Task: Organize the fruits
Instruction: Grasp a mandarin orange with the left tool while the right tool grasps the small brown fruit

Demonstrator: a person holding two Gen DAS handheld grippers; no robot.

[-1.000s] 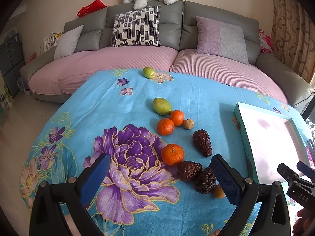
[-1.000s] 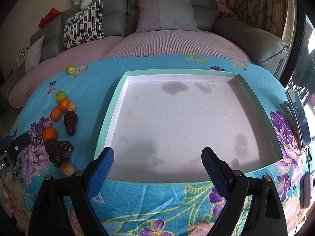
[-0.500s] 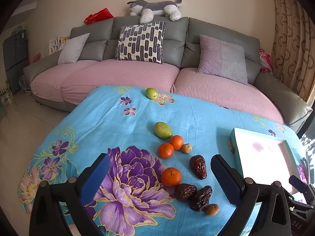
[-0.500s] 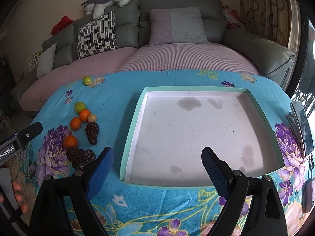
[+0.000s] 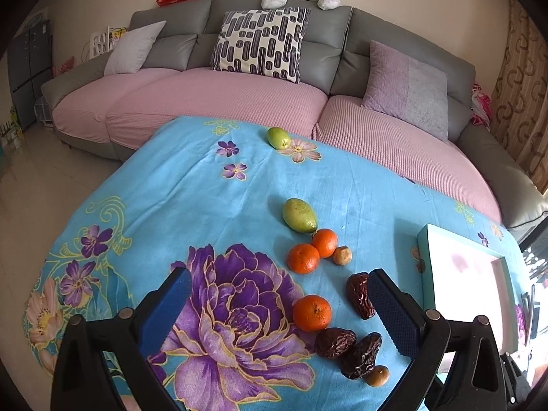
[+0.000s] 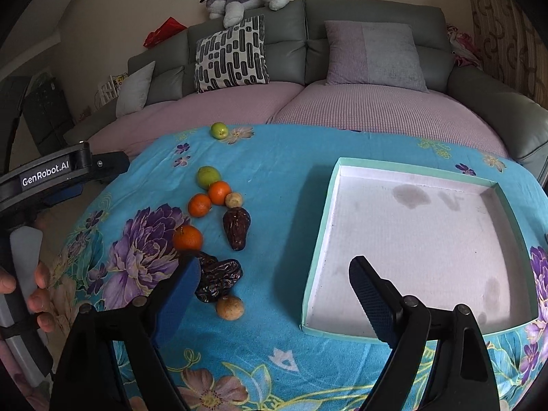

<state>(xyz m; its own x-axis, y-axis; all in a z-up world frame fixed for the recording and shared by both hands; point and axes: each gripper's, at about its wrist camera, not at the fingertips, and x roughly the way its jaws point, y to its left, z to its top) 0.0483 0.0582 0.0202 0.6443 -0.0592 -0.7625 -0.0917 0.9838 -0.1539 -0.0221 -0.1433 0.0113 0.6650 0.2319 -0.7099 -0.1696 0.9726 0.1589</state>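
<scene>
Tablecloth (image 5: 205, 205) seen as matt printed cloth; dates (image 5: 359, 296) wrinkled, glossy; oranges (image 5: 311, 312) dimpled; tray (image 6: 411, 239) matt, stained, paper-like; gripper pads (image 5: 394, 315) textured rubbery blue; sofa back (image 6: 342, 34) smooth leather-like.

1. My left gripper (image 5: 279, 311): jaws spread wide, nothing between the blue pads (image 5: 164, 308). Seen in left wrist view, tilted fwd and down.
2. Same unit also shows at the left edge of the right wrist view, body (image 6: 51, 174) roughly level, w/ "GenRobot.AI" label readable.
3. Left hand (image 6: 32, 291) wraps the handle below it; fingertips curl round the grip, thumb side partly cut off by the frame edge.
4. My right gripper (image 6: 274, 294): jaws also wide apart, holding nothing, pads (image 6: 371, 299) angled fwd and down.
5. Right hand not visible in either cam; can't tell grip.
</scene>
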